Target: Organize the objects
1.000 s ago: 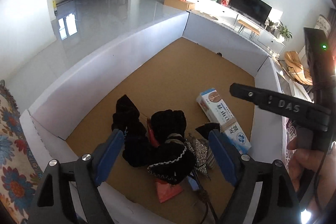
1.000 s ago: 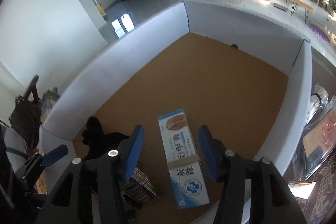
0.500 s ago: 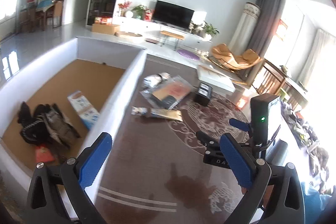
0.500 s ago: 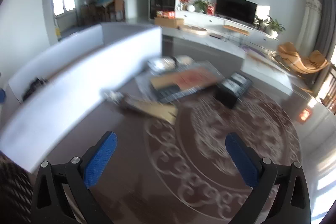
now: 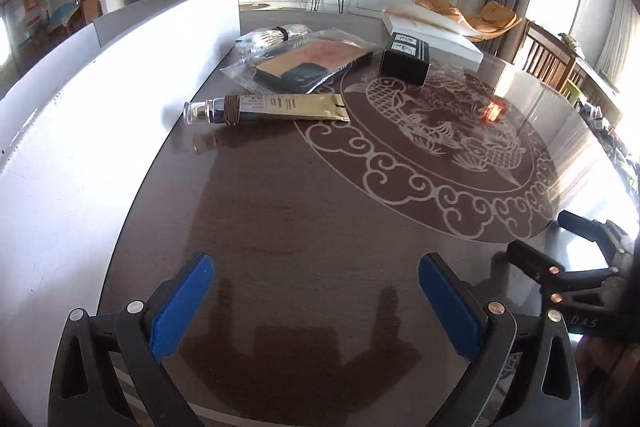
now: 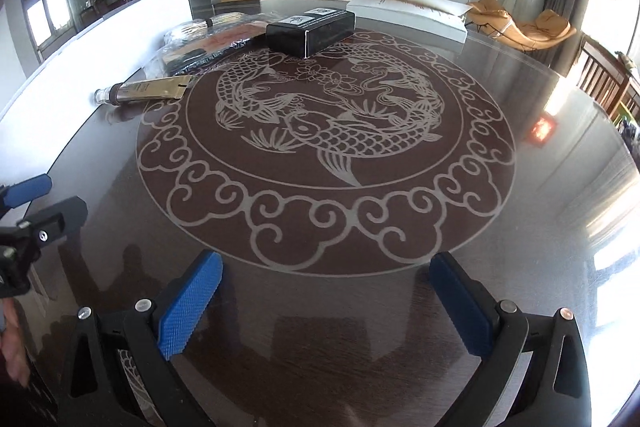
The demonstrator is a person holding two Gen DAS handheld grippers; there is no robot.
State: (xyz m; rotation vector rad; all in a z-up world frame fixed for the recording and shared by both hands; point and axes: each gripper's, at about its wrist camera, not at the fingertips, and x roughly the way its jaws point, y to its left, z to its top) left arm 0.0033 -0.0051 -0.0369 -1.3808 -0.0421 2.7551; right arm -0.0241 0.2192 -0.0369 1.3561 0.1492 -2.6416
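Currently between picks: left gripper point(image 5: 316, 301) and right gripper point(image 6: 326, 301) spread wide, empty, low over tabletop point(image 6: 520, 227) near edge. Gold tube point(image 5: 266, 108) beside white bin wall point(image 5: 80, 147), far-left. Next: reach forward, straddle tube, pinch.

White box point(image 5: 60, 147) interior hidden

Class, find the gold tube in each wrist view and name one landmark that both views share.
Left wrist: the gold tube lies upper left of centre, cap toward the white wall.
Right wrist: the gold tube lies at the left edge of the fish pattern.
Shared landmark: the black box, beyond the tube in both.
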